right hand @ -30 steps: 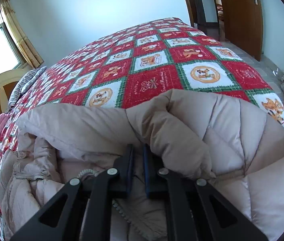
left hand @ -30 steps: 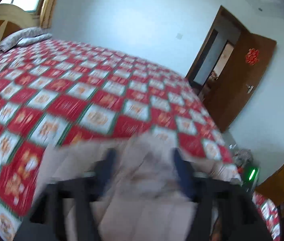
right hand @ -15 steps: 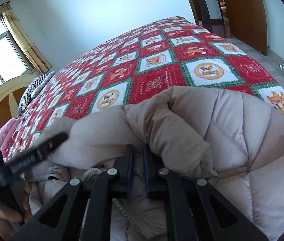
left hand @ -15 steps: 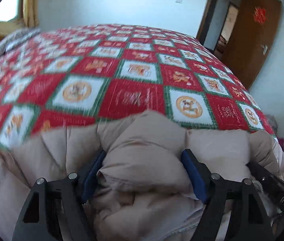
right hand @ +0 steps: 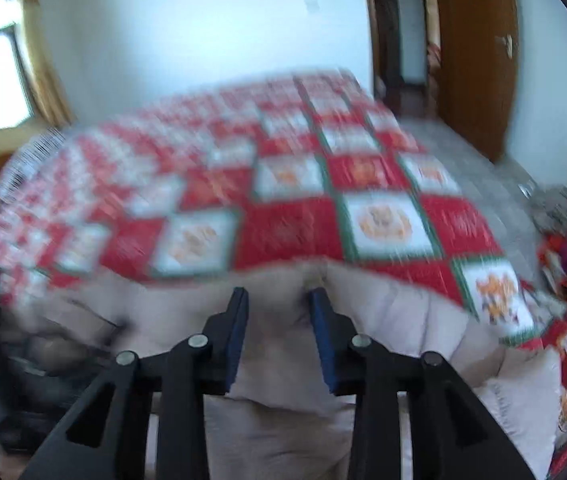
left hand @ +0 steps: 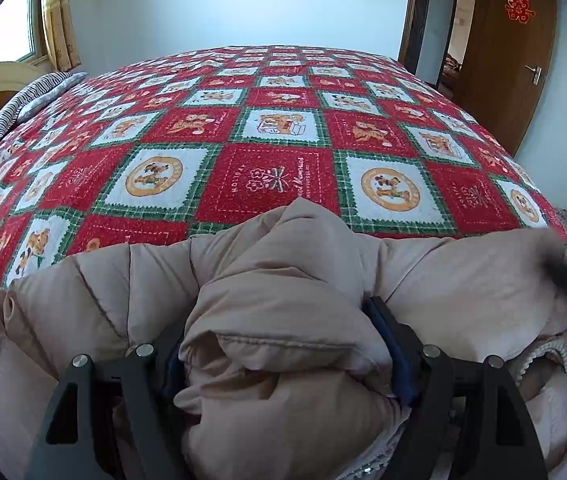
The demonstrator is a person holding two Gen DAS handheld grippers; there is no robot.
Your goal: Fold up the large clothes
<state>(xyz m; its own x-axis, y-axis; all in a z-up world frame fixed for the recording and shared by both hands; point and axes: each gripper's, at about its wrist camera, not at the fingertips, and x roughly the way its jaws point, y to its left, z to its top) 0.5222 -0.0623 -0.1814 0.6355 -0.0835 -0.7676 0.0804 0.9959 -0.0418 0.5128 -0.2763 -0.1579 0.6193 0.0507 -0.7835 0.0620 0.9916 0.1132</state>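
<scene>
Jacket: your beige quilted down jacket (left hand: pixel 275 280) lies bunched along the near edge of the bed (left hand: pixel 275 128), on its red, white and green patchwork quilt (left hand: pixel 271 180).
Left hand-held gripper: your left hand-held gripper (left hand: pixel 283 344) is clenched on a thick folded bundle of the jacket; the padding fills the whole gap between the blue pads (left hand: pixel 397 356) and bulges above them.
Right hand-held gripper: your right hand-held gripper (right hand: pixel 279 332) is opening; a ridge of jacket fabric (right hand: pixel 279 360) sits between the jaws, and the pads no longer press on it. This view is blurred.
Surroundings: a striped pillow (left hand: pixel 23 108) rests at the far left of the bed; a brown door (left hand: pixel 511 48) stands open at the right.
</scene>
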